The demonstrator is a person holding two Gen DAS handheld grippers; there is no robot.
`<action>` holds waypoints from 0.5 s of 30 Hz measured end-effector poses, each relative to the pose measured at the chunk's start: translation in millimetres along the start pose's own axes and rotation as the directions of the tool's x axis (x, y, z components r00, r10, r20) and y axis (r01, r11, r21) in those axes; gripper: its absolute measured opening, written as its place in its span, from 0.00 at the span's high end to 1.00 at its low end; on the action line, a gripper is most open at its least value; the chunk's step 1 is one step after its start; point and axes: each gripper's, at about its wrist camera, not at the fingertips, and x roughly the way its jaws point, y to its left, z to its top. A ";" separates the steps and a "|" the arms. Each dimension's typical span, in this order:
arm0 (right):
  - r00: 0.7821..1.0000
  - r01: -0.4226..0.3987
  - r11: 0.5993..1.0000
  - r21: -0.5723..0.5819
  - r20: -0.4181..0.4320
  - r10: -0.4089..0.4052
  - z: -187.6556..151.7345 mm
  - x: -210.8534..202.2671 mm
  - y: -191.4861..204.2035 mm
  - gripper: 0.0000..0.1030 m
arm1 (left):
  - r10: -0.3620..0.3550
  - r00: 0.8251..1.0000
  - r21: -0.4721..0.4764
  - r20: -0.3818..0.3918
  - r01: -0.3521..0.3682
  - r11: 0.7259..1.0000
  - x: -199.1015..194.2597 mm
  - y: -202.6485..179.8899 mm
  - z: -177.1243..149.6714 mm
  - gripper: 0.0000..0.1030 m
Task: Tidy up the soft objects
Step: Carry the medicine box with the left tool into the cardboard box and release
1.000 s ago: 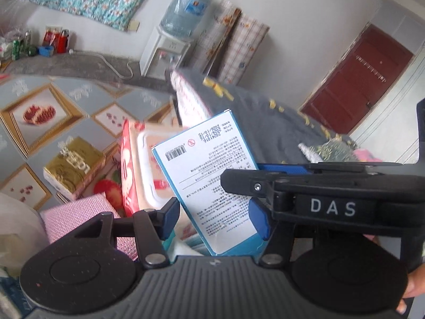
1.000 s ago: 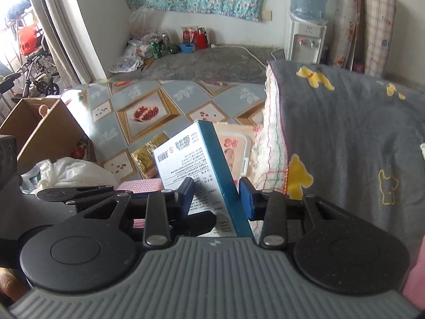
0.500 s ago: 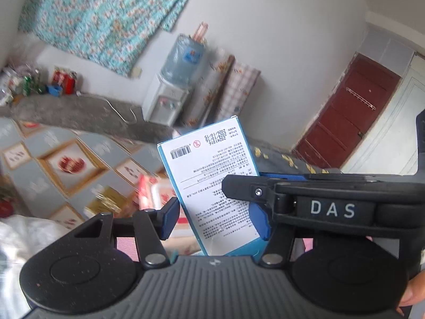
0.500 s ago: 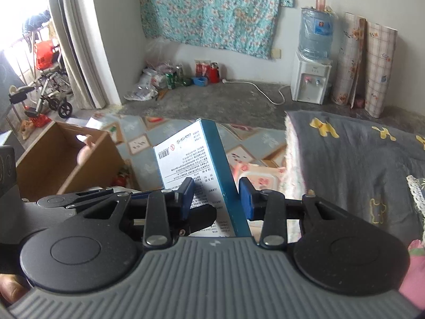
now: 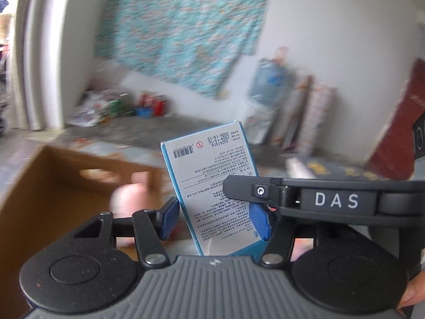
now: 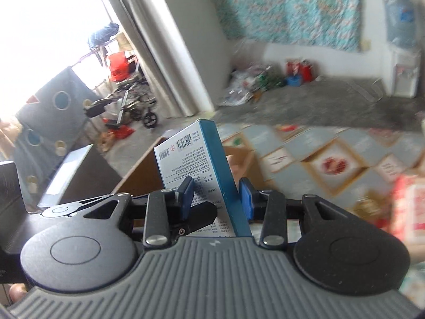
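Blue-edged white carton (image 5: 212, 183) stands clamped between both hand-held grippers, left hand-held gripper (image 5: 215, 219) across its wide faces, right hand-held gripper (image 6: 216, 198) on its narrow sides. You're mid-carry; next, lower it into the open brown cardboard box (image 5: 50, 183) beyond.

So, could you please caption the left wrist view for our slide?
Both grippers hold a blue-and-white box upright near an open cardboard carton.
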 end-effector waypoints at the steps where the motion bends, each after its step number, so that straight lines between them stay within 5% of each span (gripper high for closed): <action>1: 1.000 -0.019 1.000 0.021 -0.023 0.020 -0.8 20.8 8.8 0.65 | 0.023 1.000 0.001 -0.020 -0.023 1.000 4.3 13.8 2.0 0.42; 8: 0.980 -0.053 0.988 0.145 -0.182 0.079 -12.3 156.4 46.8 0.64 | 0.130 0.968 0.005 -0.213 -0.132 0.991 60.7 106.1 11.9 0.42; 12: 0.977 0.010 0.987 0.158 -0.214 0.024 -5.6 204.9 55.5 0.60 | 0.081 0.953 -0.020 -0.293 -0.091 0.996 94.6 153.9 23.2 0.43; 15: 0.977 0.044 0.987 0.158 -0.215 -0.009 4.9 225.4 53.5 0.60 | 0.118 0.934 -0.002 -0.336 -0.126 0.992 123.0 174.9 26.9 0.41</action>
